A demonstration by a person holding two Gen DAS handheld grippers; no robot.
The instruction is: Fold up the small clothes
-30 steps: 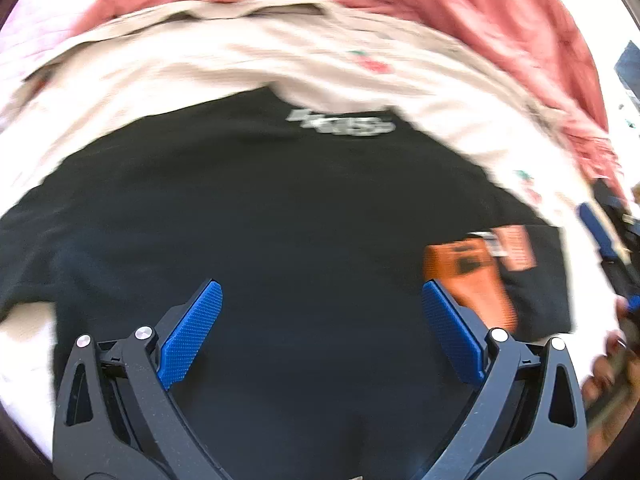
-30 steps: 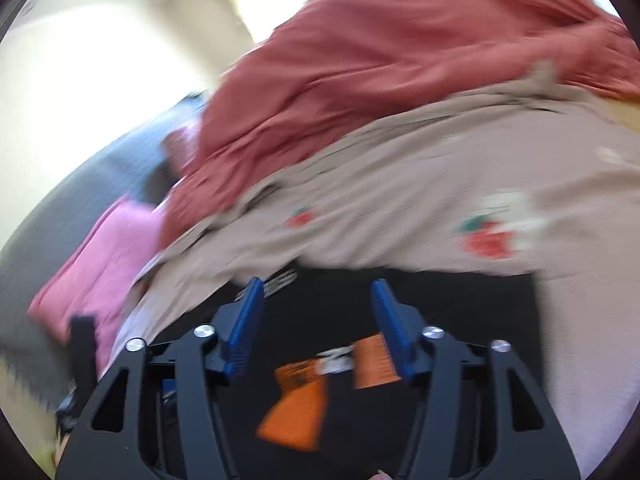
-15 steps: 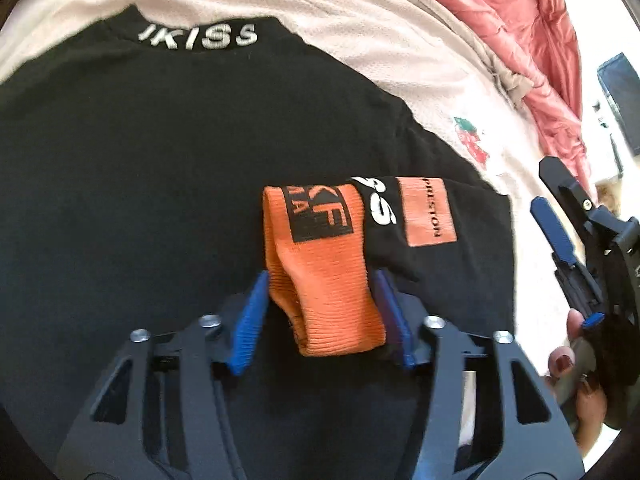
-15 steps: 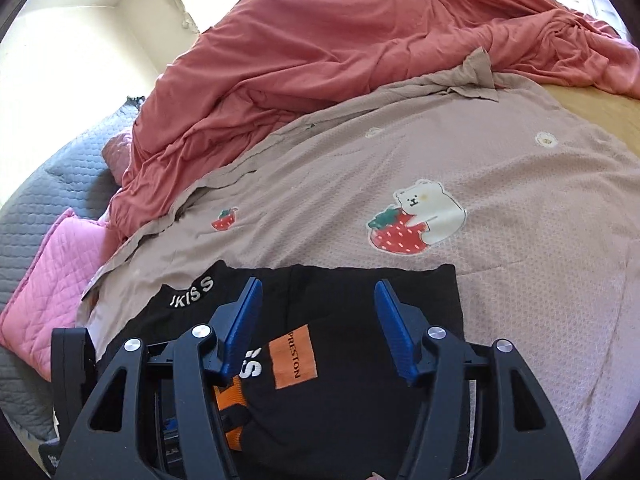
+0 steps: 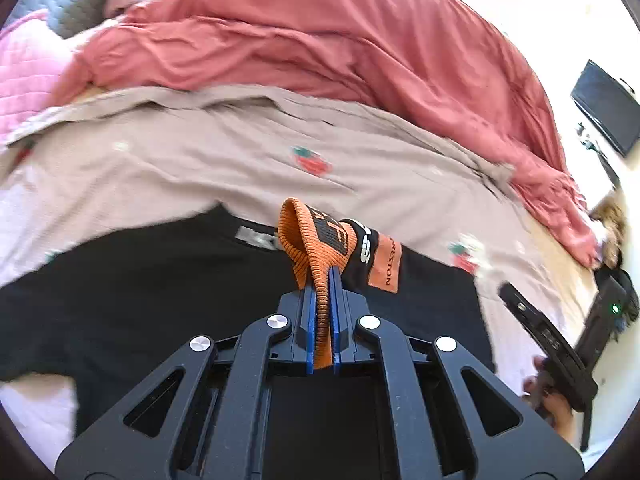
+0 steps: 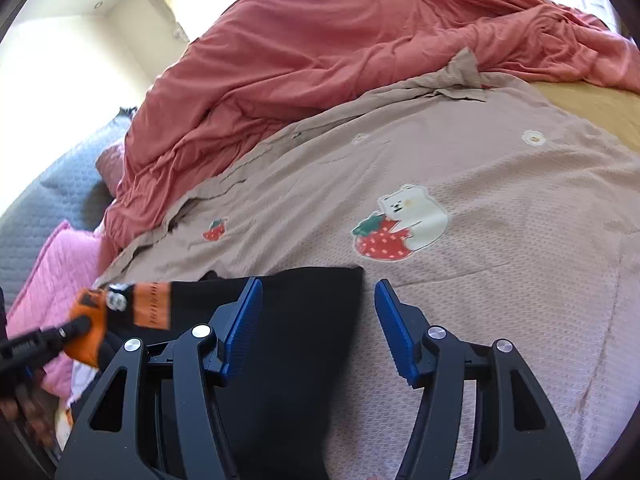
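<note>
A black garment [image 5: 160,288] lies spread on the beige blanket, with an orange ribbed cuff [image 5: 304,232] at the end of its sleeve. My left gripper [image 5: 322,276] is shut on that cuff and holds it lifted above the garment, the sleeve with its orange patch trailing to the right. In the right wrist view the cuff [image 6: 88,320] hangs at the far left in the left gripper [image 6: 76,326]. My right gripper [image 6: 318,312] stands open over the garment's [image 6: 304,340] right edge, nothing pressed between its blue pads. It also shows at the right of the left wrist view [image 5: 540,328], held by a hand.
A beige blanket [image 6: 500,240] with strawberry and bear prints covers the bed. A crumpled red duvet [image 6: 320,40] is heaped behind it. A pink pillow [image 6: 48,276] and grey quilted cover [image 6: 44,200] lie at the left. A dark screen [image 5: 604,108] stands off the bed's right side.
The left gripper came down around the orange cuff, shut on it and lifted it off the black garment. The right gripper stayed open and barely moved.
</note>
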